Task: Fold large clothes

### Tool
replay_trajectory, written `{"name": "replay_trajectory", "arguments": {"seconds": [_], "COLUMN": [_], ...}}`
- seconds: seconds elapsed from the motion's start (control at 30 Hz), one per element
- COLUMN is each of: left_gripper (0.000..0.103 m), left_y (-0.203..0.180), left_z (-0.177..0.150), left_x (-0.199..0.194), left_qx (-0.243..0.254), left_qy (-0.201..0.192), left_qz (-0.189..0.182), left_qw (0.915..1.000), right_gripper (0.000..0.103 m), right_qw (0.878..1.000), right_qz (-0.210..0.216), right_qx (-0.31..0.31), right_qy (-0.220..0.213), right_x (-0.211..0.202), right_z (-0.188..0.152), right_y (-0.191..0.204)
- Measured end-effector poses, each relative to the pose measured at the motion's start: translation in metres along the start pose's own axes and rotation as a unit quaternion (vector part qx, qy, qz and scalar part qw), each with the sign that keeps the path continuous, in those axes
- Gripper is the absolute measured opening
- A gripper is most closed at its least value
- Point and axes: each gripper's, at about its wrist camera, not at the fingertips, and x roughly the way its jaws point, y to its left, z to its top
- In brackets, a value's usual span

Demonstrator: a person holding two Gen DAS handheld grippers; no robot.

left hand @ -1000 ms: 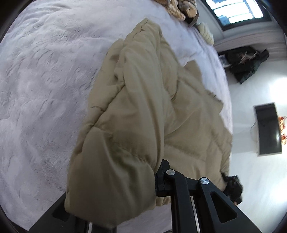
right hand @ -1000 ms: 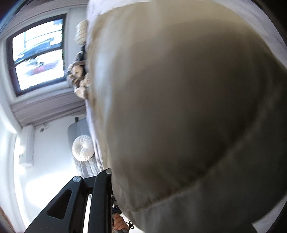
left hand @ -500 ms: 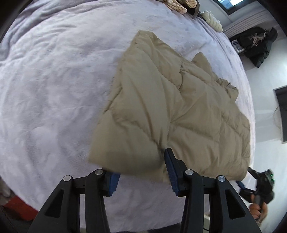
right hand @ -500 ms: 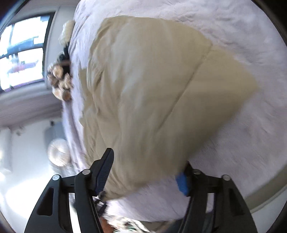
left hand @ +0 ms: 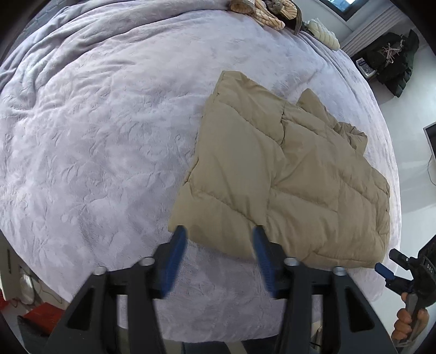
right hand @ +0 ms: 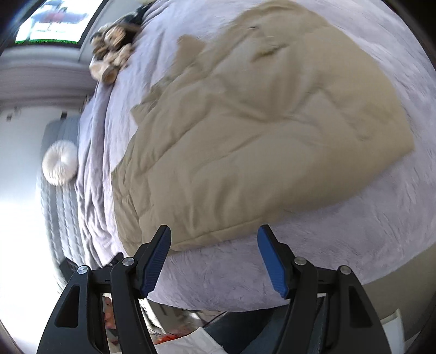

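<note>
Both claws are hanging open over the bed (left hand: 95, 130) with nothing between their blue pads: the left claw (left hand: 218, 231) and the right claw (right hand: 214, 231) have just been opening. Below them a tan quilted jacket (left hand: 286, 177) is lying folded on the lavender blanket (near its front edge).

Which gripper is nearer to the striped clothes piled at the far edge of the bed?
Neither, by these views. Both the left gripper and right gripper hang open over the near hem of the beige jacket; the striped clothes lie far across the bed.
</note>
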Motion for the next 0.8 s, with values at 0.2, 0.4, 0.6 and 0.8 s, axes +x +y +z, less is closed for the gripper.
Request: {"name": "replay_trajectory", "arguments": {"seconds": [0.2,0.4,0.6,0.8], "left_gripper": [0.091,0.103,0.103,0.103], "left_y": [-0.01,-0.014,-0.014,-0.008], "left_z": [0.004,0.006,0.014,0.032], "left_x": [0.002,0.007,0.013,0.019], "left_qx": [0.023,0.039,0.059,0.062], "left_qy": [-0.005,-0.007,-0.008,-0.007], "left_qz": [0.015,0.022,0.023,0.027], "left_qw": [0.9996,0.999,0.9979,0.9977], "right_gripper": [0.08,0.101,0.103,0.103], "right_qw": [0.998,0.996,0.991,0.989], "right_qz": [-0.04,-0.062,-0.096,-0.108], "right_qx": [-0.042,-0.056,-0.089,-0.103], "right_qy": [0.004,-0.01,-0.028,-0.006], "right_x": [0.003,0.005,0.006,0.016], "right_z": [-0.015,-0.025,-0.038,-0.037], "right_y": [0.01,0.019,0.032,0.041]}}
